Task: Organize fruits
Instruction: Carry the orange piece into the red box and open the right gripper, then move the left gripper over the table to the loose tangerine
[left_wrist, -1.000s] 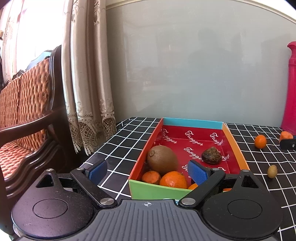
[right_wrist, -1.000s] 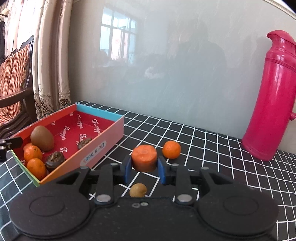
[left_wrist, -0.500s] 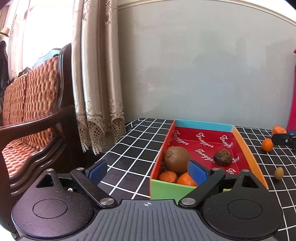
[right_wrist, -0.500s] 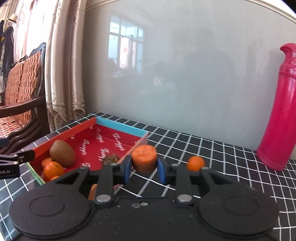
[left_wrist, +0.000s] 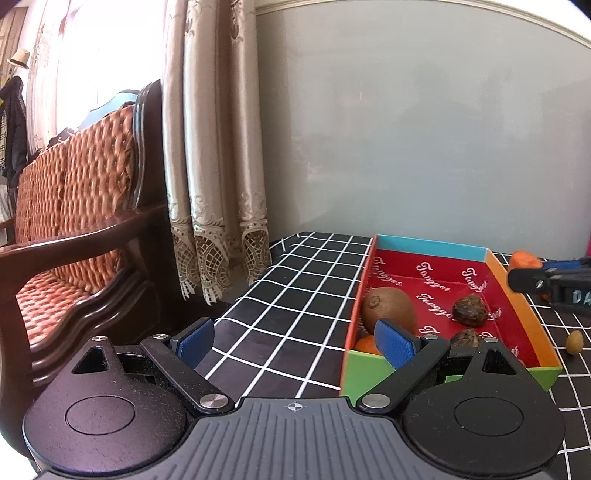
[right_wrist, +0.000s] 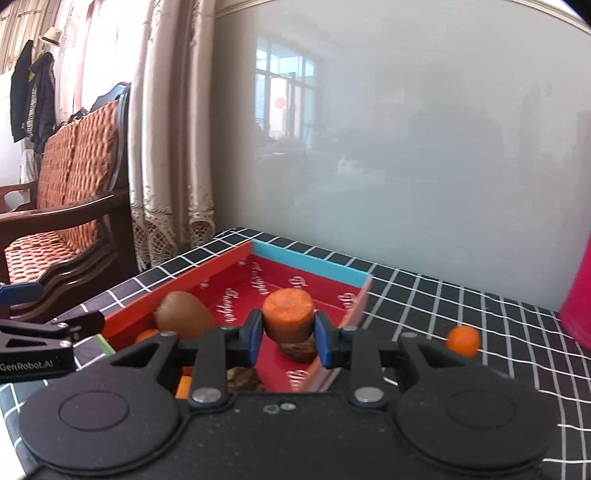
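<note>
Carrot chunk (right_wrist: 288, 314) sits clamped between the pads of our right gripper (right_wrist: 289, 334), held above the red-floored tray (right_wrist: 310, 264), roughly over its near right side. Step in hand, as we read it: carrying the piece in for the drop. Tray already holds a kiwi (left_wrist: 388, 308), at least one small orange (left_wrist: 365, 343) and two dark wrinkled fruits (left_wrist: 470, 312). Our left gripper (left_wrist: 291, 341) has its jaws wide apart with nothing between them, hovering just off the tray's near left corner. On the checked desk (left_wrist: 295, 295) outside the tray we see one small orange (right_wrist: 463, 340) and one small yellowish fruit (left_wrist: 574, 341). Next move, our call: get the chunk clear past the right wall, lower it over bare red floor away from the dark fruits, then part the jaws. Risk: releasing too close to the wall lets it tip out onto the desk.
</note>
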